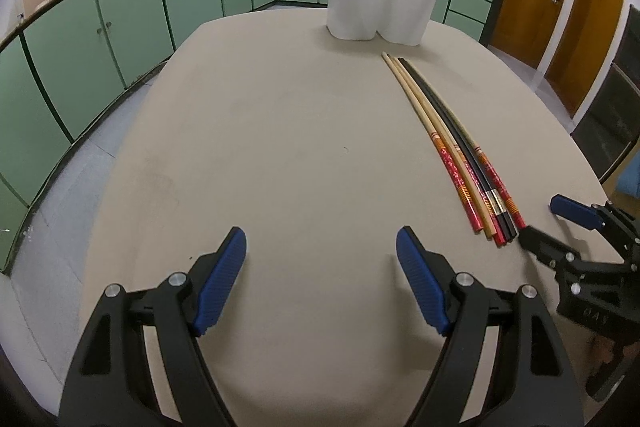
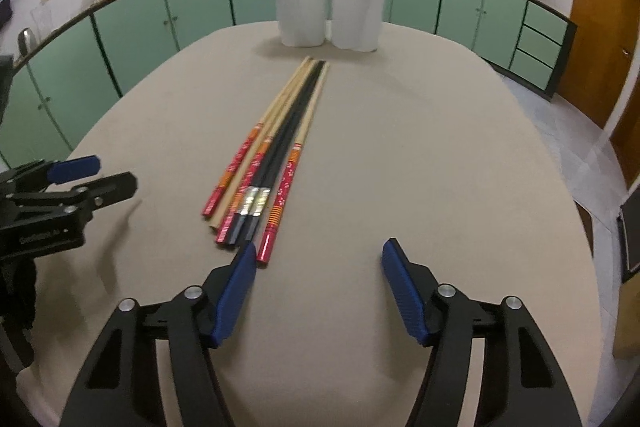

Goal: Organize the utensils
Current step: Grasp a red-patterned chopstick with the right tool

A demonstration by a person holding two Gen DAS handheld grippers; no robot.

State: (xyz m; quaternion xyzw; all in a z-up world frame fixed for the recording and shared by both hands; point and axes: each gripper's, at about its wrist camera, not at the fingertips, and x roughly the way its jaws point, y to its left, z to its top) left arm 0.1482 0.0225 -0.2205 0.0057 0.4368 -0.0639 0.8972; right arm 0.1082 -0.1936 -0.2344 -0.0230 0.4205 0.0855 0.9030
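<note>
On the table: a beige tabletop (image 2: 420, 155) fills both wrist views, with green kitchen cabinets curving behind it.
Chopsticks: a bundle of chopsticks (image 2: 276, 147) lies flat near the table's middle, tips toward twelve o'clock, decorated red and orange handle ends toward six o'clock. Two are black, one plain wood, the others pale with red patterned handles. They lie side by side, touching or nearly so.
Holder: a white two-compartment holder (image 2: 330, 11) stands upright at twelve o'clock, just beyond the tips. Each compartment already has one chopstick leaning out.
Right gripper: the right gripper (image 2: 318, 259) has its blue-padded jaws apart and grips nothing. Its left pad sits just beside the handle ends, at about eleven o'clock from the gap; no chopstick lies between the pads.
Left gripper: the left gripper (image 1: 320, 247) is also spread wide and empty, above bare table, with the bundle well off at two o'clock.
Step in hand: judging by the layout, this is the approach before a pick; most chopsticks are not yet sorted.
Next move: likely shift the right gripper toward ten o'clock so one handle end sits between the pads, then close. Separating a single stick from close neighbours looks like the hard part.
</note>
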